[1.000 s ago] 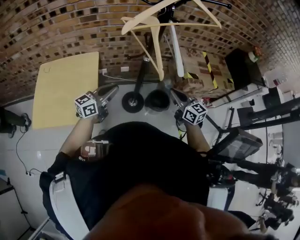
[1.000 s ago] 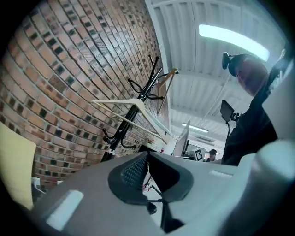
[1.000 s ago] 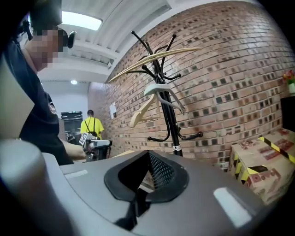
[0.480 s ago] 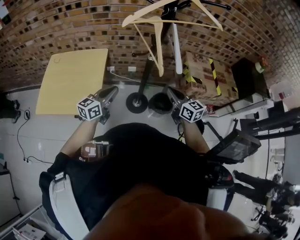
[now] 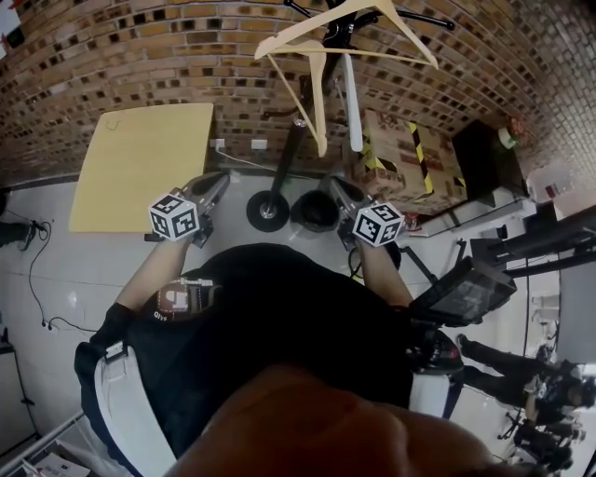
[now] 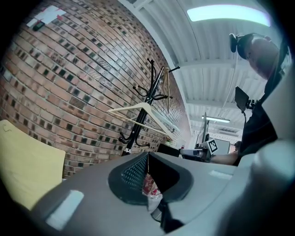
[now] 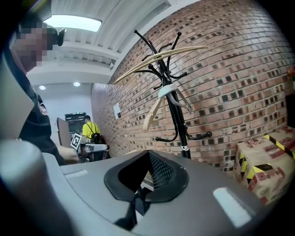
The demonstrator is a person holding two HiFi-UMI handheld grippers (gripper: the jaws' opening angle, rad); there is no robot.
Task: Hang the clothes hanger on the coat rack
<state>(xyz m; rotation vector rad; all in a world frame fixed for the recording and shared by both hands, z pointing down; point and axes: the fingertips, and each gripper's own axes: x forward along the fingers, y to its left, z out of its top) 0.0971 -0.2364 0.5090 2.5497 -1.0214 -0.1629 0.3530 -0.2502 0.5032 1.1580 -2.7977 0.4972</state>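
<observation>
A black coat rack (image 5: 279, 158) stands by the brick wall, its round base (image 5: 265, 210) on the floor. A pale wooden hanger (image 5: 346, 20) hangs across its top hooks. A second wooden hanger (image 5: 314, 98) and a white one (image 5: 352, 102) hang lower down. My left gripper (image 5: 223, 177) and right gripper (image 5: 328, 183) are held level in front of the rack, one on each side of the pole, both shut with nothing in them. The rack (image 6: 148, 99) and top hanger (image 6: 143, 113) show ahead in the left gripper view, and again in the right gripper view, rack (image 7: 174, 110) and hanger (image 7: 159, 60).
A yellow board (image 5: 140, 163) leans by the wall at left. A cardboard box with yellow-black tape (image 5: 400, 154) sits right of the rack, a black round object (image 5: 312, 207) by the base. Dark equipment stands (image 5: 475, 279) crowd the right. A person in yellow (image 7: 90, 131) is far off.
The left gripper has shifted and turned a little towards the rack. The right gripper has hardly moved. Both stay shut and empty; the hangers still hang on the rack.
</observation>
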